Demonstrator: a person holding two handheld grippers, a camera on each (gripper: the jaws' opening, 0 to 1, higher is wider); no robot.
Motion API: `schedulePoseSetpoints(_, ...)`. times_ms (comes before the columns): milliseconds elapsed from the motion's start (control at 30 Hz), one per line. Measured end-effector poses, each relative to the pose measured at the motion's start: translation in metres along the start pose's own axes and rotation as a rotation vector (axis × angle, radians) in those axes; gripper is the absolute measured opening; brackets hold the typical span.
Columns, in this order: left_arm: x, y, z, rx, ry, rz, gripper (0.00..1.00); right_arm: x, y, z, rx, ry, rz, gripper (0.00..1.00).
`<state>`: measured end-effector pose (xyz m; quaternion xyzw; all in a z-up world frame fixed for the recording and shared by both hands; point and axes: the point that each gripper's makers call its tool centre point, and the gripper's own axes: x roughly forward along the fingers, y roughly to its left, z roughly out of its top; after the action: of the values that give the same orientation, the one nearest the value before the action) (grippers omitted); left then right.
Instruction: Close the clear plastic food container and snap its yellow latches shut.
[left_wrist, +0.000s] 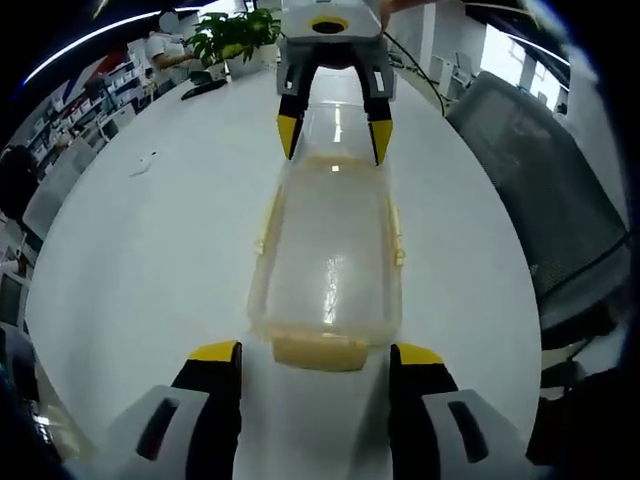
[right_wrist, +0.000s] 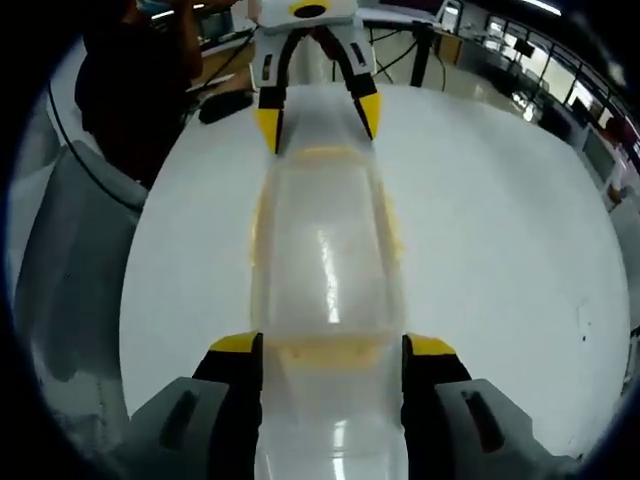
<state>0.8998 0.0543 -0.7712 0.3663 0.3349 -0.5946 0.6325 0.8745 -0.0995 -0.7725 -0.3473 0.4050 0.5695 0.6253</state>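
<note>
Two grippers face each other across the clear plastic food container (left_wrist: 330, 260), which lies lengthwise on the white table (left_wrist: 150, 250). In the left gripper view, our left gripper (left_wrist: 315, 360) stands with jaws spread, just short of the near end, where a yellow latch (left_wrist: 318, 350) sits between the tips without being gripped. At the far end the right gripper (left_wrist: 333, 135) straddles the container, jaws apart. The lid appears to lie on the container already, though we cannot tell whether it is seated. To do this step well, we judge each gripper should press squarely on its end latch while the other steadies the box.

In the right gripper view, our right gripper (right_wrist: 333, 350) is released, its tips flanking the container's (right_wrist: 325, 250) near end; whether they touch the walls we cannot tell. The left gripper (right_wrist: 318, 115) waits opposite, unclenched.

Beyond the table (right_wrist: 500, 220), an office: a potted plant (left_wrist: 235, 35), a mesh chair (left_wrist: 550, 200), a seated person (right_wrist: 140, 70).
</note>
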Motion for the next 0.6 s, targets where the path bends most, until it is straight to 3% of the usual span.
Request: schedulePoseSetpoints(600, 0.0072, -0.0022, -0.0073, -0.002, -0.004, -0.011, 0.48, 0.0081, -0.0008, -0.0096, -0.021, 0.038, 0.011, 0.49)
